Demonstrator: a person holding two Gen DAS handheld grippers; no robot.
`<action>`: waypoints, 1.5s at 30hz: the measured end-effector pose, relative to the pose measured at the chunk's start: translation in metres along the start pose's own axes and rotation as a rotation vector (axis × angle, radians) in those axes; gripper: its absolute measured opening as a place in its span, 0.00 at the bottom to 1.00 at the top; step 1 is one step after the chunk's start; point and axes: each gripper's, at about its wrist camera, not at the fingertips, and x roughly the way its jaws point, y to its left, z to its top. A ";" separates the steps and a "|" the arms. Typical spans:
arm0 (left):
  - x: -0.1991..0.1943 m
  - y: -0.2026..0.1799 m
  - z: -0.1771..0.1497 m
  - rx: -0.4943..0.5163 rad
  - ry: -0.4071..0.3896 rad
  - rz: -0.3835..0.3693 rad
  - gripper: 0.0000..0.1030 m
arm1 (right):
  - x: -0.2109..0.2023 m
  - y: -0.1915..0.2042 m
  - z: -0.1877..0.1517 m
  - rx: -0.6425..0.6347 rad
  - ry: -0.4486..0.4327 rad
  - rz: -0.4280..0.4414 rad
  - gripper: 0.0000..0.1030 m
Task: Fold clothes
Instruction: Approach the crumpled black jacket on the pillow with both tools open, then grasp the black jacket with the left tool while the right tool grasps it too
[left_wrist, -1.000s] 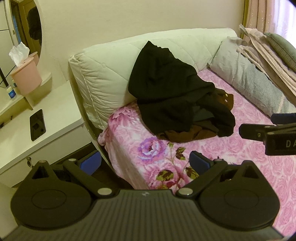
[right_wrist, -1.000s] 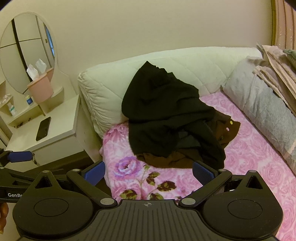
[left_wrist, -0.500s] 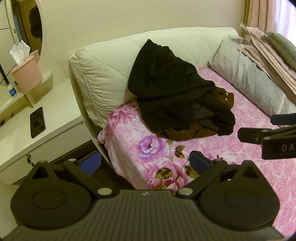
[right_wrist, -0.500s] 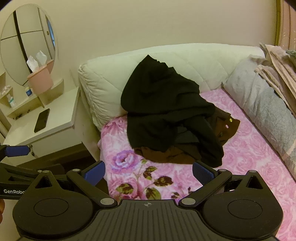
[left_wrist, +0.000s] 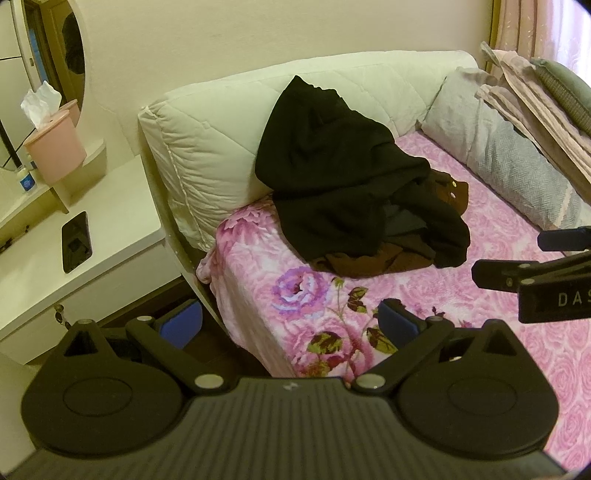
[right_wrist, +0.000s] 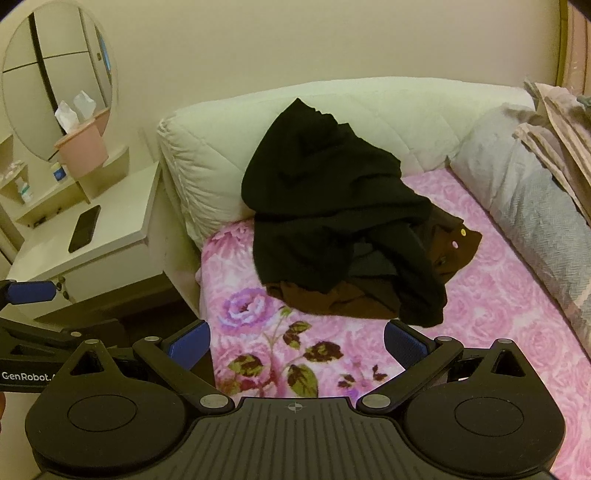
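Nearest, the left claw (left_wrist: 291, 325) and the right claw (right_wrist: 297, 341) hover over the near edge of the bed (right_wrist: 498, 314), each with blue pads spread apart and holding nothing. Farther in, the clothes lie in one crumpled heap on the pink floral bedspread: a black garment (right_wrist: 325, 206) draped partly up the quilted headboard (right_wrist: 221, 147), over a brown garment (right_wrist: 332, 301) with buttons. No piece lies folded. Judgement: the step in hand is the approach; the next move calls for pinching one edge of the black garment to separate it.
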 end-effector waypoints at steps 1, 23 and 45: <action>0.000 -0.001 0.000 0.000 0.000 0.001 0.97 | 0.000 -0.001 -0.001 0.000 0.000 0.003 1.00; 0.168 0.047 0.130 0.272 -0.099 -0.135 0.97 | 0.097 -0.047 0.081 -0.030 -0.016 -0.109 1.00; 0.415 0.019 0.263 0.613 -0.211 -0.164 0.85 | 0.405 -0.161 0.219 0.088 0.106 -0.131 0.99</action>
